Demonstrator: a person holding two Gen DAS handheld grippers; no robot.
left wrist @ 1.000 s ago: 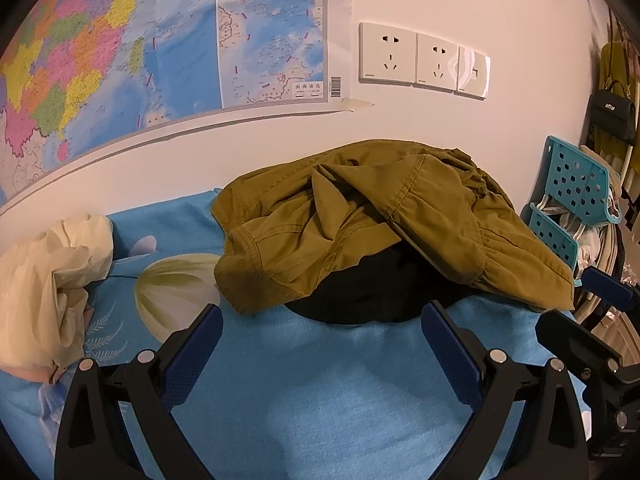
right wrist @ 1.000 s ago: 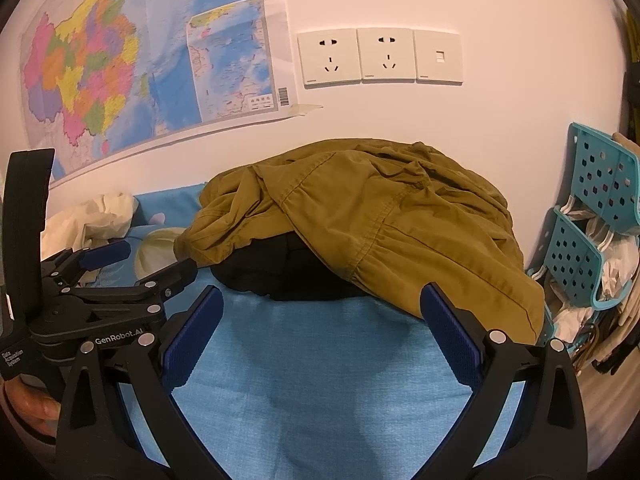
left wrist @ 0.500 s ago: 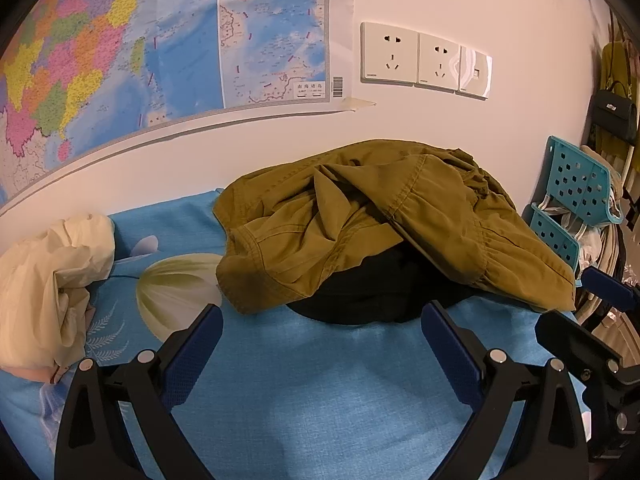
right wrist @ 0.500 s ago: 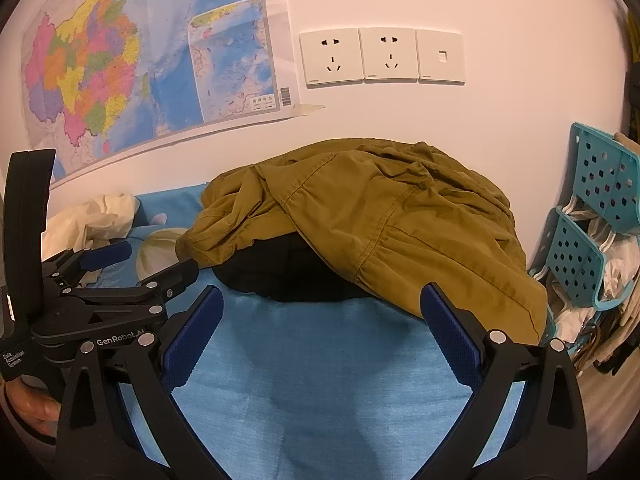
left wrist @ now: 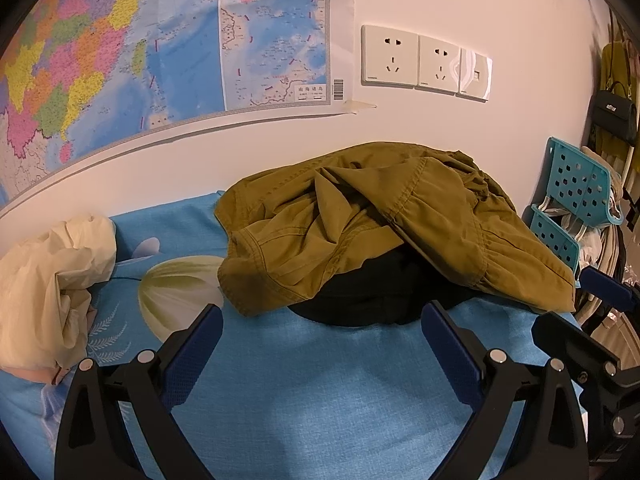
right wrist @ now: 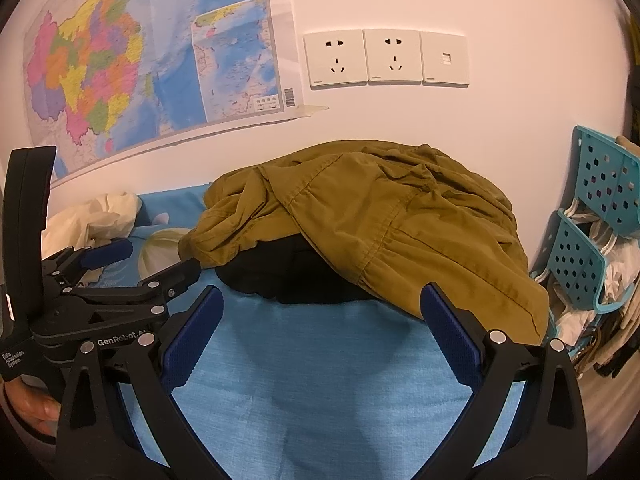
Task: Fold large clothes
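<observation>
An olive-green garment [left wrist: 360, 224] [right wrist: 380, 224] lies crumpled in a heap on the blue bed sheet [left wrist: 320, 392] [right wrist: 320, 380], against the wall. It drapes over a black garment [left wrist: 372, 300] [right wrist: 276, 276] that shows only at the front. My left gripper [left wrist: 322, 340] is open, just short of the heap's near edge, with nothing between its fingers. My right gripper [right wrist: 322, 320] is also open and empty, in front of the heap. The left gripper [right wrist: 140, 268] also appears in the right wrist view, to the left, held by a hand [right wrist: 32, 408].
A cream cloth bundle [left wrist: 52, 280] lies at the left on the sheet. Turquoise perforated baskets [left wrist: 572, 200] [right wrist: 592, 224] stand past the bed's right edge. A map [left wrist: 140, 48] and wall sockets [left wrist: 424, 60] hang on the wall behind. A black bag [left wrist: 614, 114] hangs far right.
Both grippers have crept slightly toward the heap; the clothes have not moved and both grippers stay open.
</observation>
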